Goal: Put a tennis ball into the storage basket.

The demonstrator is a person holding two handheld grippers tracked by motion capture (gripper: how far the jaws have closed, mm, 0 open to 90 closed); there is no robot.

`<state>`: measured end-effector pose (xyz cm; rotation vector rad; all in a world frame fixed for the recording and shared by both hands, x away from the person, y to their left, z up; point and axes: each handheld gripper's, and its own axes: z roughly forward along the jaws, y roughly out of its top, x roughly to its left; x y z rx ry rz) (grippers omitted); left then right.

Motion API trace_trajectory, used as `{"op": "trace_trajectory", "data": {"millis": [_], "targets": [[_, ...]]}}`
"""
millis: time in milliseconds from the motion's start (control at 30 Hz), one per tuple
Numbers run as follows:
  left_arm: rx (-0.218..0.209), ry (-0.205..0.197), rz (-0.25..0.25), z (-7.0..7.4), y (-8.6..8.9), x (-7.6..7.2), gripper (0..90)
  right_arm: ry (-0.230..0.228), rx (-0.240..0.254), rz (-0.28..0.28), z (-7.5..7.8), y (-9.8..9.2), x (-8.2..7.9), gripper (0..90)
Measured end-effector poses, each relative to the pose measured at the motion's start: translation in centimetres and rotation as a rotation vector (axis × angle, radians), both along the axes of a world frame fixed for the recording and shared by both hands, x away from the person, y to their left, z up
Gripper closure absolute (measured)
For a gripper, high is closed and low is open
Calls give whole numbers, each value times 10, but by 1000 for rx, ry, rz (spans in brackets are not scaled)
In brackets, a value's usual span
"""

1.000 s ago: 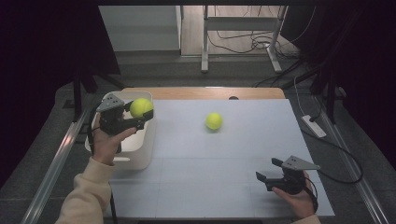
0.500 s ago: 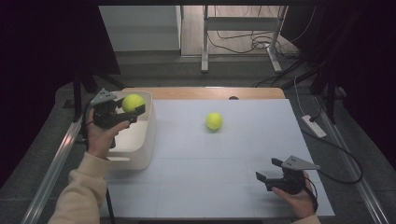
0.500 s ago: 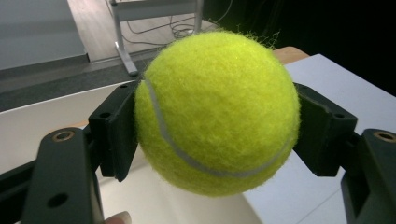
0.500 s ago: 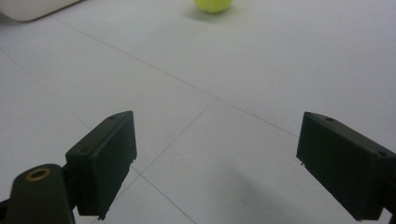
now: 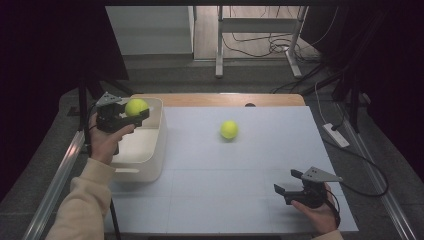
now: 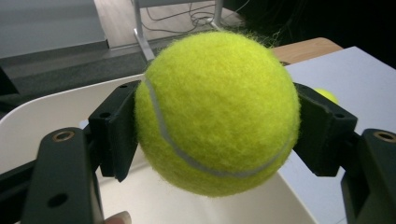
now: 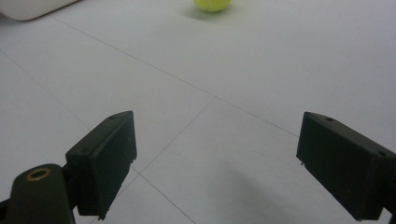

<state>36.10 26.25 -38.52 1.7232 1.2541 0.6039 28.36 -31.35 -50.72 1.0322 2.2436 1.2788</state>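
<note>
Since approx a sec ago the left gripper (image 5: 131, 114) has carried its tennis ball (image 5: 136, 106) sideways, away from the centre of the counter (image 5: 250, 170) and a touch lower: earlier it hung at the bin's inner wall, nearer the counter's middle; now it's over the far part of the white bin (image 5: 150, 160), inside the rim line. In the left gripper view the jaws are clamped on the ball (image 6: 217, 109), pads pressed into the fuzz on both sides, w/ the bin's white inside (image 6: 42, 121) showing below and behind, so the ball is up in the air above the bin, not resting in it. Looks like the drop-off step: ball is approx where it needs to be, and what's left is prob. just opening the jaws. The 2nd ball (image 5: 229, 129) hasn't shifted, alone mid-counter, well apart from both grippers. The right gripper (image 5: 290, 182) hasn't budged either; it sits low at the near right of the counter, jaws wide apart w/ nothing between them, pointed roughly toward that ball (image 7: 212, 4), so likely the next pick.
</note>
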Motion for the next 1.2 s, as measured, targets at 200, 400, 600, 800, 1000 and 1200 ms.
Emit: {"op": "trace_trajectory", "data": {"millis": [200, 400, 600, 800, 1000, 1200], "targets": [[8, 15, 23, -1, 7, 7, 259, 1, -5, -1, 0, 0, 0, 119], [24, 23, 47, -3, 11, 13, 259, 1, -7, -1, 0, 0, 0, 119], [40, 33, 59, -3, 14, 18, 259, 1, -7, -2, 0, 0, 0, 120], [49, 61, 91, -6, 22, 27, 259, 0, -8, -1, 0, 1, 0, 120], [57, 90, 114, -10, 28, 34, 259, 1, -4, -2, 0, 0, 1, 120], [71, 112, 126, -11, 30, 42, 258, 1, -5, -1, -1, 1, 1, 120]]}}
